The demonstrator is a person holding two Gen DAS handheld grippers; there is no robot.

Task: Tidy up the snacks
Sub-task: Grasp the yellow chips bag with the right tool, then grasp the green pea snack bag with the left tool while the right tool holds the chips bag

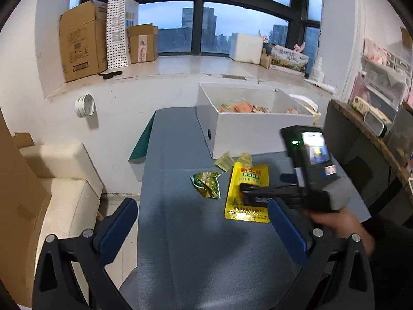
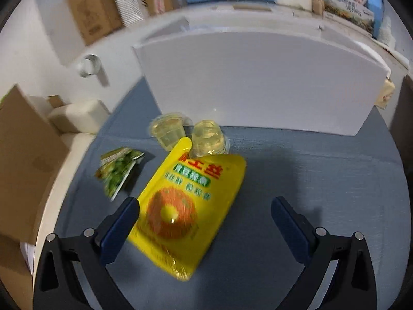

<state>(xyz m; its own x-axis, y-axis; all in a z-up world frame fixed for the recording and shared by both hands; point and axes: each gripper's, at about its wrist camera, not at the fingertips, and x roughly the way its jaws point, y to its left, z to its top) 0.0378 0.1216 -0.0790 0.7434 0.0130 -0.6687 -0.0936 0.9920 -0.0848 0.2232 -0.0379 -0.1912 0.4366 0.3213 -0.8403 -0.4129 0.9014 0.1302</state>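
Reaching for the yellow snack pouch with the right tongs, spread wide apart.
Lying flat on the grey surface before the white box; better centring both fingers, then closing on one edge. Left tongs idling apart.

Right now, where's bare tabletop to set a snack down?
Free: the near end of the grey table, and the strip right of the yellow pouch below the white box. Crowded: around the two jelly cups and green packet.

cardboard boxes and scissors on windowsill.
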